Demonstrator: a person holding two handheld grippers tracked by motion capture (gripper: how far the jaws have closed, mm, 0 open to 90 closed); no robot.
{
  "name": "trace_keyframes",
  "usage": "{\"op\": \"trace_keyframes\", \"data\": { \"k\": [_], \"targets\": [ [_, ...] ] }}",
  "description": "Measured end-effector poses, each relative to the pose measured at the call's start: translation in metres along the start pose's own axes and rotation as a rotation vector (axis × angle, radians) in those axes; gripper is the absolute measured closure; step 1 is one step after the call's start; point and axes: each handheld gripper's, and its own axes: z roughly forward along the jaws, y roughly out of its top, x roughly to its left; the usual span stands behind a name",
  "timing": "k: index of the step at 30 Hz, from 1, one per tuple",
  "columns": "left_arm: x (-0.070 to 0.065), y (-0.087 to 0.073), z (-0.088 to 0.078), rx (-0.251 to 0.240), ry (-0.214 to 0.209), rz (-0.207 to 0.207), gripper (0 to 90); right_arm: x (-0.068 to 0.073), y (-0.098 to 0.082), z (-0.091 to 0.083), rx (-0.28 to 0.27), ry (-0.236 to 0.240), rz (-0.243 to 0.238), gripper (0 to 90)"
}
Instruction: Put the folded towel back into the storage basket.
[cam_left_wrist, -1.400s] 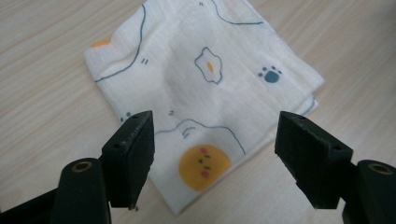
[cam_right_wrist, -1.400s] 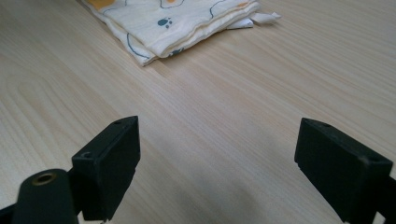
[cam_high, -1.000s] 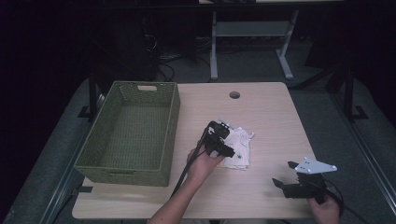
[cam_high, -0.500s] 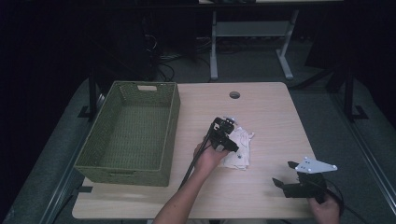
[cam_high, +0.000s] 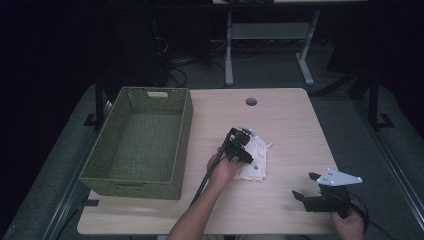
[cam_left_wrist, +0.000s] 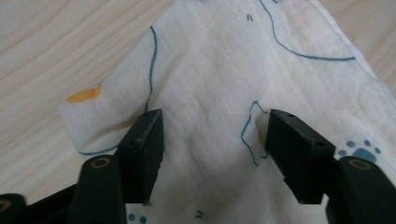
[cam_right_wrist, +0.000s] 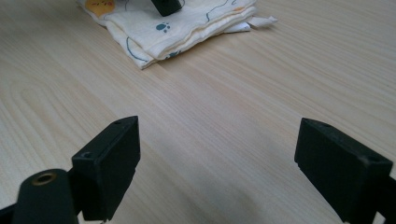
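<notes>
- Here, my left gripper (cam_left_wrist: 210, 140), jaws just narrowing, straddles the folded cloth (cam_left_wrist: 224, 84); I should pinch every layer.
- My right gripper (cam_right_wrist: 219, 168) rests wide, empty.

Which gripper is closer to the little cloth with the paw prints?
The left gripper. It is right down on the cloth, its jaws just closing with fabric between them. The right gripper rests apart from it, open, near the table's front right corner.
</notes>
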Motion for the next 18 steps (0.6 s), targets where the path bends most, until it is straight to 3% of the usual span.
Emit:
{"op": "trace_keyframes", "data": {
  "k": [18],
  "targets": [
    [0.0009, -0.0036, -0.0027, -0.023, 0.01, -0.009, 60.0, 0.0037, 0.0021, -0.0005, -0.007, 0.004, -0.008, 13.6]
  ]
}}
